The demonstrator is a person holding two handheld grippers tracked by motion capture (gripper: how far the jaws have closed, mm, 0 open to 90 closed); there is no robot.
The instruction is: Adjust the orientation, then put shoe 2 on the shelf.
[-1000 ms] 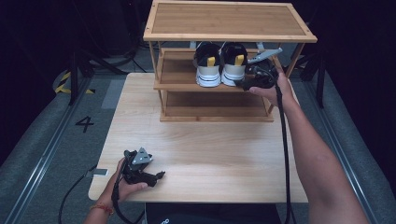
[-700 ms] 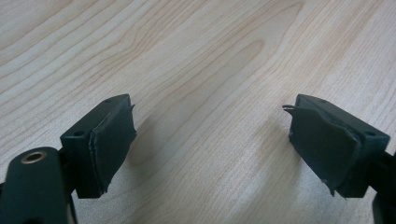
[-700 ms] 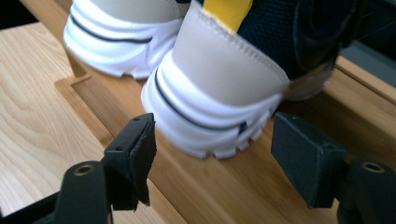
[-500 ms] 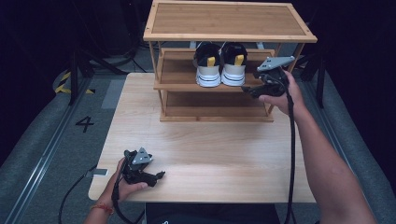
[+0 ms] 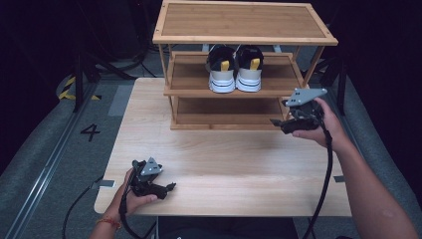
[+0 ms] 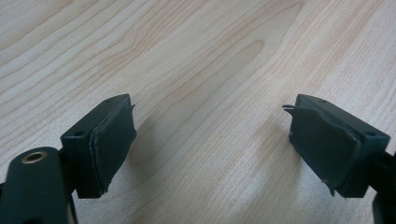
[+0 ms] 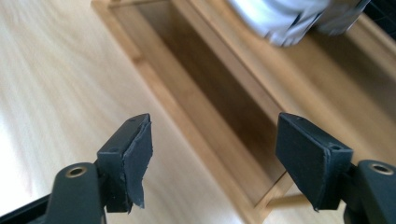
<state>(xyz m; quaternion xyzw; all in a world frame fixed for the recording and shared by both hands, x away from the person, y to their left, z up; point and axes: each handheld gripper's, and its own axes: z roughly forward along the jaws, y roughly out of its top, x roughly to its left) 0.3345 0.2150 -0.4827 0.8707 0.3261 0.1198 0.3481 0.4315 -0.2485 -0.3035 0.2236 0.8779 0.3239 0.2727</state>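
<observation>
While the left gripper rests on the near left part of the table with its jaws wide apart and nothing but bare wood between them, the work in hand sits farther right. The pair of shoes stands side by side, heels toward the person, on the middle shelf of the wooden rack at the far side of the table, slightly left of the shelf's centre. The right gripper hangs just off the rack's near right corner, level with the lowest shelf, jaws spread and empty; its own view looks across the bottom frame with the blurred white soles above.

Judging from this, the shoes look placed and the hand is clear of them. To finish cleanly, the right gripper should move toward the near right, away from the rack's post, keeping its cable off the shelf edge so nothing drags the shoes askew.
</observation>
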